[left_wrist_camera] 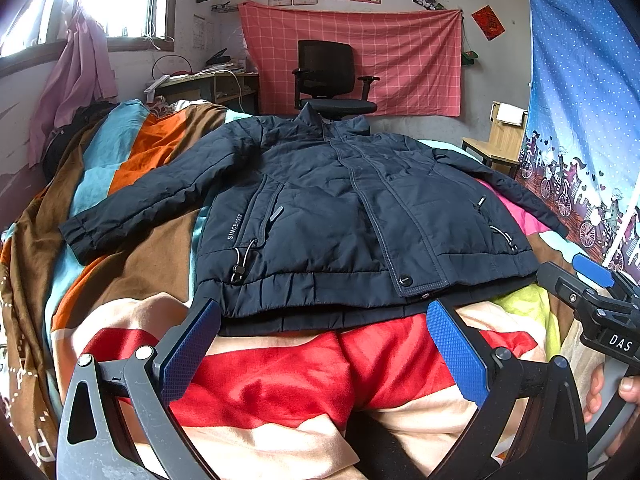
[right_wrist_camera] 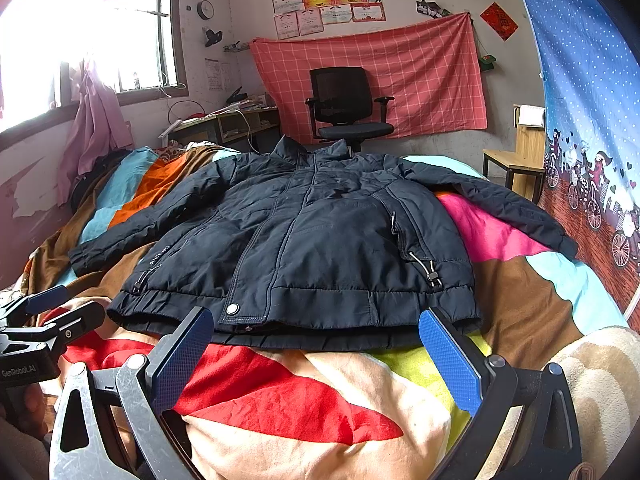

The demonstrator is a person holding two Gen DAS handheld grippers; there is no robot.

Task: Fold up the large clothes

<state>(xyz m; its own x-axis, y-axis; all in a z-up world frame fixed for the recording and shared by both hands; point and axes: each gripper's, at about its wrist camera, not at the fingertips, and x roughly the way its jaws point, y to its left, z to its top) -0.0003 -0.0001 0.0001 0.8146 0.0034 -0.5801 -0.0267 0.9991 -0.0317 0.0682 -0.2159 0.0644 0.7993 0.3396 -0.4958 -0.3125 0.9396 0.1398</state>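
Navy quilted nylon fills the middle of both views: the padded jacket (left_wrist_camera: 344,216) lies front-up and spread flat on the bed's (left_wrist_camera: 280,380) crumpled, colour-blocked cover, sleeves out to either side, collar toward the black mesh chair (left_wrist_camera: 332,76). We hold the left tongs (left_wrist_camera: 324,348) wide, textured blue pads empty, just short of the ribbed hem. The right tongs (right_wrist_camera: 316,354) gape wide too, empty.
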